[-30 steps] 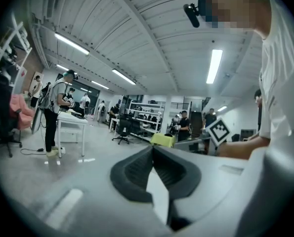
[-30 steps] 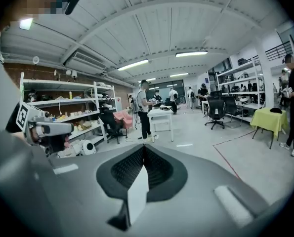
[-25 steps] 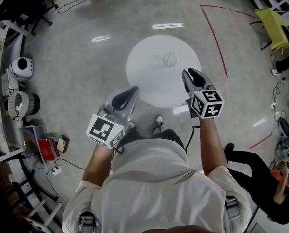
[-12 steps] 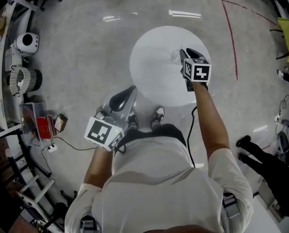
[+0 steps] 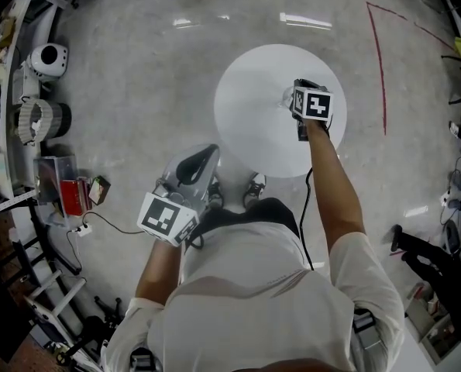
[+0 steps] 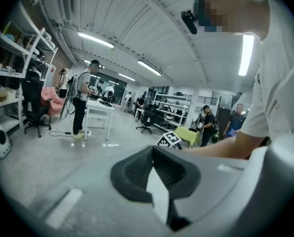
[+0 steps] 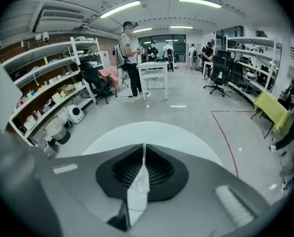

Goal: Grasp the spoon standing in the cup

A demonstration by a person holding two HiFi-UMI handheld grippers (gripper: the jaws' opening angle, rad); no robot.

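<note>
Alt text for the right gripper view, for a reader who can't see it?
The right gripper has its jaws closed on the thin upright handle of the spoon, above a round white table; grey floor and shelves lie beyond.

**Spoon upright in a clear cup**

The cup (image 5: 286,97) is a small clear glass. It stands upright on the round white table (image 5: 249,134), right of the middle. The spoon (image 7: 144,151) shows only as a thin pale handle rising almost straight up out of the cup. Its upper part sits pinched in the narrow slit between the jaws of the right gripper (image 7: 143,162). Its bowl cannot be made out.
</note>
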